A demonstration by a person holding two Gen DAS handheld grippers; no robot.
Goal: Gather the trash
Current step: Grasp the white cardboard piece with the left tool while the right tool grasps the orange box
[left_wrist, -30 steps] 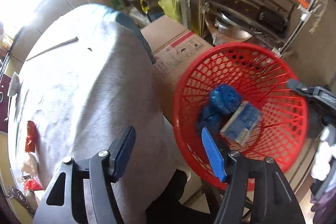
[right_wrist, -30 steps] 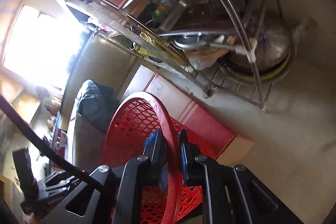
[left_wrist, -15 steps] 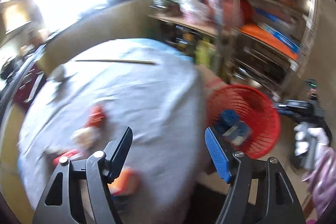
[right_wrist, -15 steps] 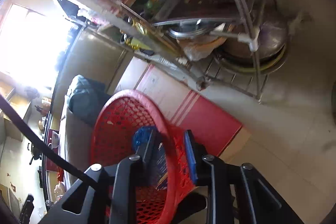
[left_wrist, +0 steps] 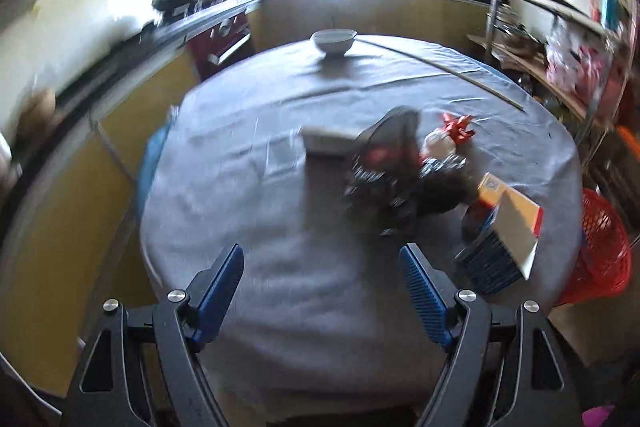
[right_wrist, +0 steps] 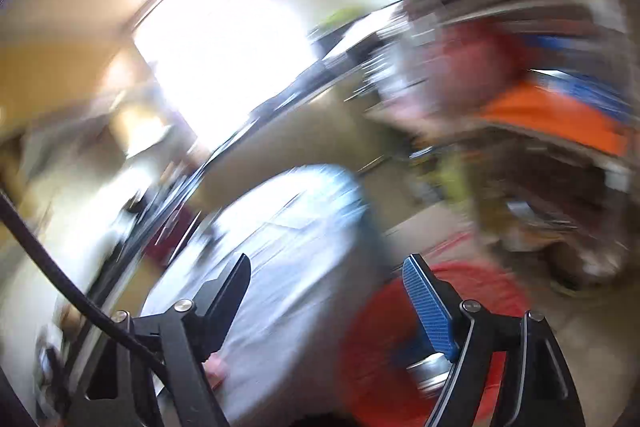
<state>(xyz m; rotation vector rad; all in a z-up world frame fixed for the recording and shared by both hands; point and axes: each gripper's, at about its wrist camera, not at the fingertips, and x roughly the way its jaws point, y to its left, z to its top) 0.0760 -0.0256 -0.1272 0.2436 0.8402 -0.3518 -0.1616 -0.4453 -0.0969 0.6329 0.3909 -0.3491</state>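
My left gripper (left_wrist: 322,275) is open and empty above the near part of a round table with a grey cloth (left_wrist: 256,211). On the table lie a blue and orange carton (left_wrist: 504,239), a dark crumpled wrapper pile (left_wrist: 396,175), a red and white wrapper (left_wrist: 452,135) and a flat white box (left_wrist: 328,143). The red mesh basket (left_wrist: 596,247) stands off the table's right edge. My right gripper (right_wrist: 326,287) is open and empty in a very blurred view, with the red basket (right_wrist: 400,339) below its right finger.
A white bowl (left_wrist: 333,41) sits at the table's far side, with a long thin stick (left_wrist: 444,71) lying on the cloth. Kitchen counters (left_wrist: 168,23) run along the left and back. Metal shelving (left_wrist: 560,39) with goods stands at the right.
My left gripper has swung away from the basket and now faces the table and its trash. My right gripper has opened, let go of the basket rim and is moving fast.
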